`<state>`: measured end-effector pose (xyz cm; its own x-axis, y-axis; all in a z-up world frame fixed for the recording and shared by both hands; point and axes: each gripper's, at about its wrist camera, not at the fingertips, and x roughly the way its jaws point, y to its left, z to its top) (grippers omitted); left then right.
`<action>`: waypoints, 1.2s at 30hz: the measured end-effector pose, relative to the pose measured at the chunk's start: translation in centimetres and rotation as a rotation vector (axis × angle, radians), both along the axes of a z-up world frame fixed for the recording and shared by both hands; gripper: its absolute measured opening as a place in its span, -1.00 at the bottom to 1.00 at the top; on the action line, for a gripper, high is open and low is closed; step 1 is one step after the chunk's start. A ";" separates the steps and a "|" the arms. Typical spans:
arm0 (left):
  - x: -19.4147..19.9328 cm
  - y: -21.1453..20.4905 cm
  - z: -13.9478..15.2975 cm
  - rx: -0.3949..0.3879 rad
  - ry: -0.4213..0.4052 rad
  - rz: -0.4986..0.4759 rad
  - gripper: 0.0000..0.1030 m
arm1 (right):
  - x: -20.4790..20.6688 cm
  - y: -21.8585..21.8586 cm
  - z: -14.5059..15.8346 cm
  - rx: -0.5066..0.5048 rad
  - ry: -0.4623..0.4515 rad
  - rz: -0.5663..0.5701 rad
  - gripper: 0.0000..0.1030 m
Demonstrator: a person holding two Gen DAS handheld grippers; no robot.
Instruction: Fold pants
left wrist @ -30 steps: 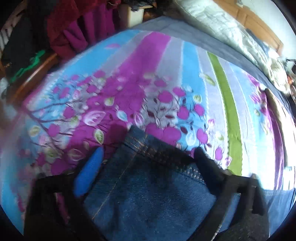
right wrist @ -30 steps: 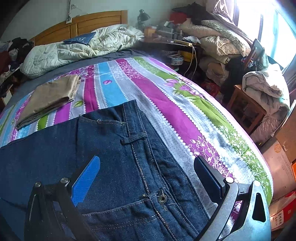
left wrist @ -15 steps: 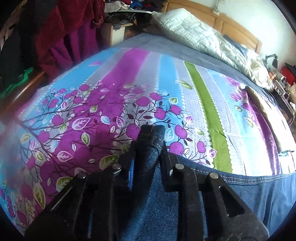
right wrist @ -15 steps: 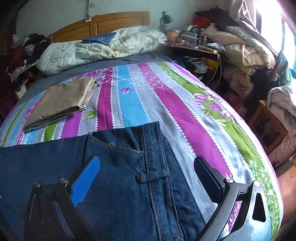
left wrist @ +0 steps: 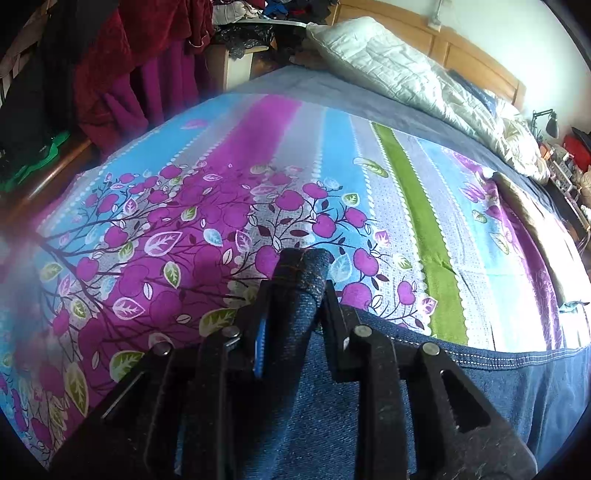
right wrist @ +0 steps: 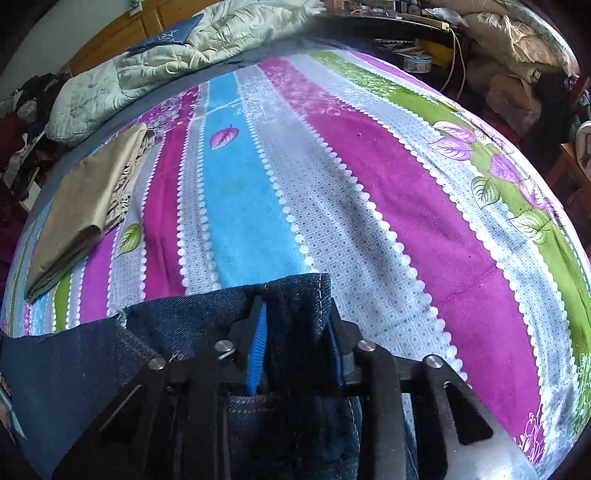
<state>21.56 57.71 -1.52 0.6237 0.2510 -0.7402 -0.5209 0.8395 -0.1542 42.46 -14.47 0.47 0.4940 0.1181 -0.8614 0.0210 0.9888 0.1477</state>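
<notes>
Dark blue jeans point(left wrist: 480, 391); striped floral bedspread point(right wrist: 369, 184).

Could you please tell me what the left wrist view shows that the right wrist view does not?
Only the left wrist view shows the left gripper clamped on the jeans, dark red clothes hanging beside the bed, and a desk lamp. Only the right wrist view shows the right gripper clamped on the denim and the cluttered desk. Both share the striped bedspread, folded tan pants, pale quilt and wooden headboard.
</notes>
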 end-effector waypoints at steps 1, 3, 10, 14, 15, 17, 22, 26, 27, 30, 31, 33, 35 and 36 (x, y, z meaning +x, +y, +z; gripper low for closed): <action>0.1 0.0 0.2 -0.005 0.005 0.016 -0.48 | -0.7 -0.1 0.6 0.007 -0.021 0.001 -0.50; -0.1 -0.1 0.7 -0.031 -0.016 0.050 -0.56 | -2.3 -0.4 2.6 0.034 -0.068 -0.007 -0.55; -6.5 -2.0 6.5 -0.070 -0.222 0.073 -0.62 | -11.0 -0.9 11.5 0.061 -0.214 0.038 -0.57; -14.1 -4.2 10.7 -0.065 -0.362 0.050 -0.62 | -19.0 -3.0 14.8 0.137 -0.270 0.034 -0.57; -16.9 -4.8 11.5 -0.076 -0.404 0.046 -0.62 | -21.3 -3.9 15.2 0.158 -0.276 0.029 -0.57; -22.0 -5.6 12.1 -0.095 -0.455 0.050 -0.62 | -25.2 -5.7 15.3 0.198 -0.279 0.018 -0.57; -32.4 -7.8 9.7 -0.134 -0.474 0.101 -0.62 | -33.8 -11.2 11.0 0.299 -0.210 -0.048 -0.52; -38.2 -8.6 4.2 -0.252 -0.396 0.200 -0.39 | -37.2 -12.6 5.0 0.287 -0.078 -0.099 -0.23; -39.6 -8.6 2.6 -0.287 -0.361 0.257 -0.18 | -37.9 -12.6 3.9 0.291 -0.053 -0.106 -0.22; -42.7 -8.6 0.2 -0.344 -0.354 0.372 0.01 | -39.9 -12.9 2.5 0.357 -0.049 -0.160 -0.02; -43.7 -8.4 -0.3 -0.379 -0.383 0.405 0.06 | -40.5 -13.1 2.3 0.394 -0.055 -0.184 0.02; -45.1 -8.3 -0.7 -0.451 -0.448 0.465 0.31 | -41.3 -13.2 2.0 0.477 -0.050 -0.205 0.03; -45.1 -8.2 -1.0 -0.511 -0.482 0.469 0.34 | -41.7 -12.6 1.9 0.588 -0.032 -0.203 0.03; -44.2 -8.1 -0.7 -0.549 -0.492 0.445 0.35 | -41.8 -12.2 1.9 0.653 -0.024 -0.198 0.03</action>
<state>-22.67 49.57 -2.26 0.8341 0.2335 -0.4998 -0.5512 0.3138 -0.7731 0.68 -26.71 2.33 0.5782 0.5156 -0.6323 0.1811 0.6745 0.7157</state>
